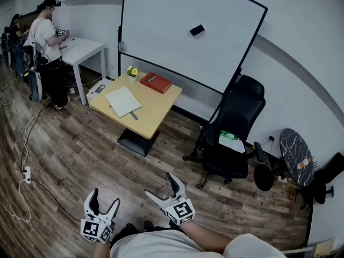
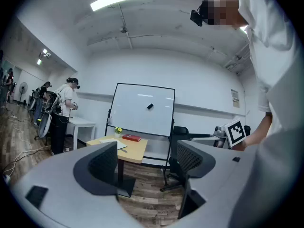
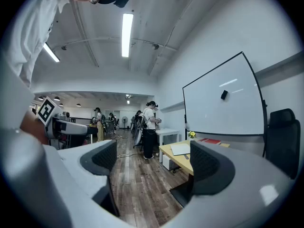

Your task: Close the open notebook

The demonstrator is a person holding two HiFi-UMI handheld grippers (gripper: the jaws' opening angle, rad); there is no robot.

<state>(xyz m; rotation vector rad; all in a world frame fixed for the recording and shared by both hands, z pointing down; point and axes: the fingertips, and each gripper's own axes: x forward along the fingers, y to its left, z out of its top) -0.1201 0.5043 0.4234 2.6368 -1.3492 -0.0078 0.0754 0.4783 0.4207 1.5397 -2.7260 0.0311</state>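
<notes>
A white notebook (image 1: 122, 101) lies flat on the small wooden table (image 1: 156, 112) far ahead of me, before the whiteboard. A red book (image 1: 156, 83), a little yellow flower pot (image 1: 132, 72) and a pen (image 1: 133, 115) share that table. Both grippers hover low near my body, well away from the table. My left gripper (image 1: 106, 199) is open and holds nothing; in the left gripper view the notebook (image 2: 114, 143) shows small between its jaws (image 2: 147, 163). My right gripper (image 1: 159, 186) is open and empty too, with the notebook (image 3: 180, 148) in the distance.
A large whiteboard (image 1: 188, 31) stands behind the table. A black office chair (image 1: 234, 128) is to its right, with a round dark side table (image 1: 296, 155) beyond. At the back left a person (image 1: 45, 36) stands by a white table (image 1: 86, 50). Cables and a power strip (image 1: 27, 173) lie on the wooden floor.
</notes>
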